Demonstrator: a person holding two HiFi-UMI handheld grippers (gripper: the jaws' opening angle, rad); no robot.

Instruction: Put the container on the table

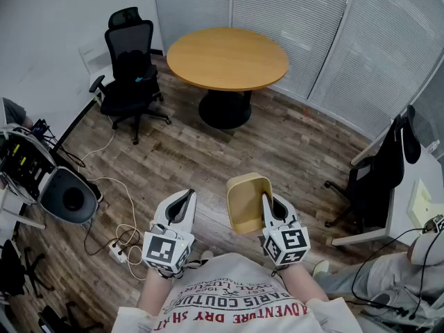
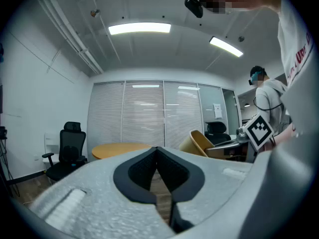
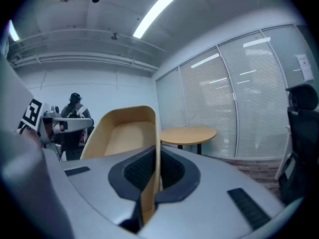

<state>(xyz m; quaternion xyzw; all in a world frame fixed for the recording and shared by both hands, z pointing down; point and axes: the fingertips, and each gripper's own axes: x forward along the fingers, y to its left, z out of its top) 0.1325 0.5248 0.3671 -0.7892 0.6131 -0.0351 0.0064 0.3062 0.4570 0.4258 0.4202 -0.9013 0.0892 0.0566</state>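
Note:
A tan open container (image 1: 248, 201) hangs over the wood floor in front of me, tipped on its side. My right gripper (image 1: 265, 200) is shut on its right wall; in the right gripper view that thin wall (image 3: 154, 148) stands between the dark pads. My left gripper (image 1: 188, 195) is level beside it at the left, apart from it, shut with nothing in it. In the left gripper view its pads (image 2: 144, 171) meet at the tip, and the container (image 2: 199, 142) shows at the right. The round wooden table (image 1: 227, 57) stands far ahead, its top bare.
A black office chair (image 1: 130, 64) stands left of the table. Another dark chair (image 1: 378, 172) and a white desk (image 1: 416, 207) are at the right. A grey round device (image 1: 69, 196), cables and a power strip (image 1: 116, 250) lie at the left. Blinds (image 1: 388, 40) line the far wall.

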